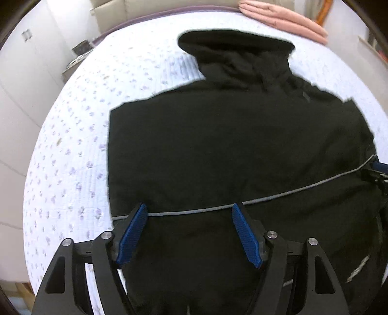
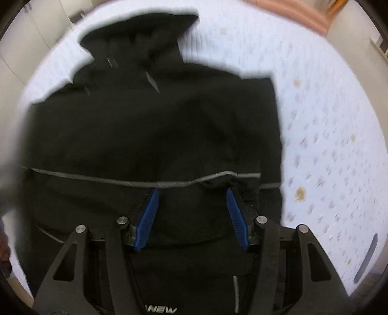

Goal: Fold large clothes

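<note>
we see a black hooded jacket [image 1: 230,145] spread flat on a white bedspread [image 1: 72,145] dotted with small purple flowers, its hood [image 1: 237,53] pointing away from us. our left gripper [image 1: 189,213] hovers over the near-left part of the garment, its blue pads spread wide, with nothing between them, at a thin grey piping line [image 1: 278,193] that crosses the cloth. our right gripper [image 2: 192,191] sits over the near-right part, likewise spread apart, its tips at the same grey line. folded pink cloth [image 1: 286,19] lies at the bed's far edge.
</note>
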The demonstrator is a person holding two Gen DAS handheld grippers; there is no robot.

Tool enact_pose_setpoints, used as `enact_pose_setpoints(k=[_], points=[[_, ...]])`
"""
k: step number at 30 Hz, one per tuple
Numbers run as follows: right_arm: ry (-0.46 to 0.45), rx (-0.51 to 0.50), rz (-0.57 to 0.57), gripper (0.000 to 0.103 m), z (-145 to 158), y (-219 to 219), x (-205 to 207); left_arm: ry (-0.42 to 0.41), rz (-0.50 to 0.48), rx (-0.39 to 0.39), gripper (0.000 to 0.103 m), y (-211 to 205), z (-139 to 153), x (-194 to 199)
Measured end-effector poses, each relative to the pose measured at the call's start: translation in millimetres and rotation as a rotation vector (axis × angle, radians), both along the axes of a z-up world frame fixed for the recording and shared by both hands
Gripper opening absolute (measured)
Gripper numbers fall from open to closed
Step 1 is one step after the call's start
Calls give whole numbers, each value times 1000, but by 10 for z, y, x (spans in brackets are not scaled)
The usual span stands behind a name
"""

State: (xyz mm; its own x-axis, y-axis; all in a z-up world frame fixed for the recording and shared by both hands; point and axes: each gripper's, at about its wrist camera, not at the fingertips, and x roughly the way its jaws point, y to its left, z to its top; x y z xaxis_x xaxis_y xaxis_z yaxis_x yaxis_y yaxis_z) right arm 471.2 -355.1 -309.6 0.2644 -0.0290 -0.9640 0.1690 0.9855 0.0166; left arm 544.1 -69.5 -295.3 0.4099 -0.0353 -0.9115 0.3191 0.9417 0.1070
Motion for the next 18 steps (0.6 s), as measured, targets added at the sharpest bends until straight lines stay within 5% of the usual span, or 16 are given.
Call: enact_pose_setpoints(k=[3, 9, 13, 18], points=[[-5, -6, -19, 57, -31, -16, 5, -51, -47, 49, 83, -92, -96, -41], [26, 35, -28, 58, 11, -85, 77, -49, -53, -12, 83, -12, -13, -41], [-35, 126, -11, 58, 346, -214, 142, -115, -62, -119, 83, 171, 469, 32], [-168, 164, 0, 58, 811, -412, 546, -195, -43, -131, 83, 173, 892, 636]])
